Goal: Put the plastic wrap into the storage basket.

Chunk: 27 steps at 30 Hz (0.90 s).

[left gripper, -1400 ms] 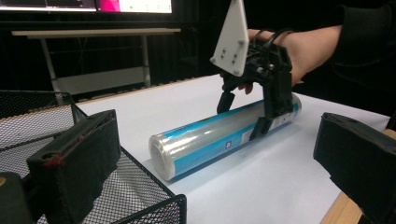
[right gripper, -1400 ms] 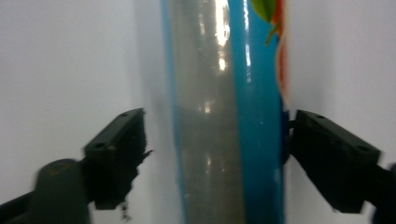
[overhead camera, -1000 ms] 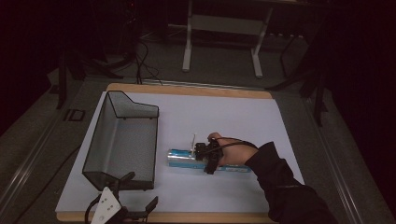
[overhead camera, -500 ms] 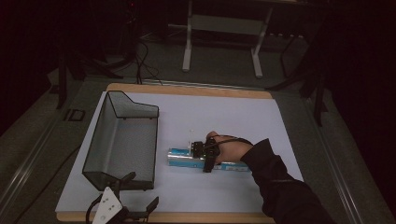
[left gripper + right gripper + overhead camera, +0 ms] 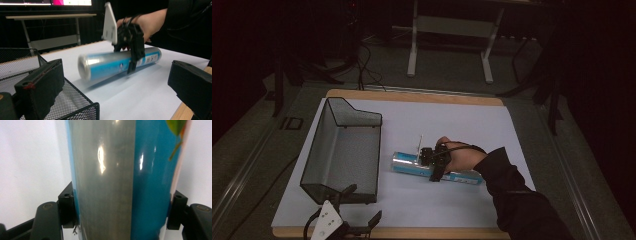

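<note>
While the right gripper clamps the roll at mid-table, right of the basket, the glossy roll may slip; left gripper gapes empty, near edge

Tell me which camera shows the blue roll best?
The left gripper view: the blue roll appears whole, lying on the table with the right gripper clamped across it. The high view shows it small; the right gripper view, just a close-up section.
</note>
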Available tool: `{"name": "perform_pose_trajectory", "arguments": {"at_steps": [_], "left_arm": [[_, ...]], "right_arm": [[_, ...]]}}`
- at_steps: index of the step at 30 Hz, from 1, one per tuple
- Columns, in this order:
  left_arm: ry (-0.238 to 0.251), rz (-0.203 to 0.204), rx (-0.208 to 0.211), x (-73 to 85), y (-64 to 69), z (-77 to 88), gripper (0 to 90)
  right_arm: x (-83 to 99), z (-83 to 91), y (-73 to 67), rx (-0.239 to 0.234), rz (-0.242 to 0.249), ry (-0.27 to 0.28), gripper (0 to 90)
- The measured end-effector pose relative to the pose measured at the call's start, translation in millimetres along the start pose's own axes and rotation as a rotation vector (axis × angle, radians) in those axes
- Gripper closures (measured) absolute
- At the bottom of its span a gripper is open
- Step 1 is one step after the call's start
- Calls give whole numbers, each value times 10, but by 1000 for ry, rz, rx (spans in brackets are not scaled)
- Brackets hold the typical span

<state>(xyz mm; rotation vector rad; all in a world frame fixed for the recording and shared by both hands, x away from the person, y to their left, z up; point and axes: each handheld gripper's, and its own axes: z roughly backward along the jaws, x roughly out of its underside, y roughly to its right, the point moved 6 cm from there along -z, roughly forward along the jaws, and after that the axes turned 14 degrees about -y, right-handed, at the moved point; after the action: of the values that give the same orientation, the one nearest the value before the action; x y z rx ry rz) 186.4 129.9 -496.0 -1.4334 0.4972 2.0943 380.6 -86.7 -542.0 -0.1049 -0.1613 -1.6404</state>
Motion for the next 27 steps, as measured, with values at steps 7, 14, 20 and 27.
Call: {"name": "perform_pose_trajectory", "arguments": {"at_steps": [7, 14, 20, 27], "left_arm": [[-1, -6, -3, -1, 14, -7, 12], [0, -3, -3, 0, 11, -8, 12], [2, -3, -2, -1, 15, -12, 12], [6, -1, -3, -4, 16, -9, 12]], "right_arm": [[80, 266, 43, 30, -46, 144, 315], [242, 464, 123, 57, -140, 306, 316], [325, 668, 181, 46, -206, 422, 316], [329, 903, 194, 79, -240, 527, 316]]}}
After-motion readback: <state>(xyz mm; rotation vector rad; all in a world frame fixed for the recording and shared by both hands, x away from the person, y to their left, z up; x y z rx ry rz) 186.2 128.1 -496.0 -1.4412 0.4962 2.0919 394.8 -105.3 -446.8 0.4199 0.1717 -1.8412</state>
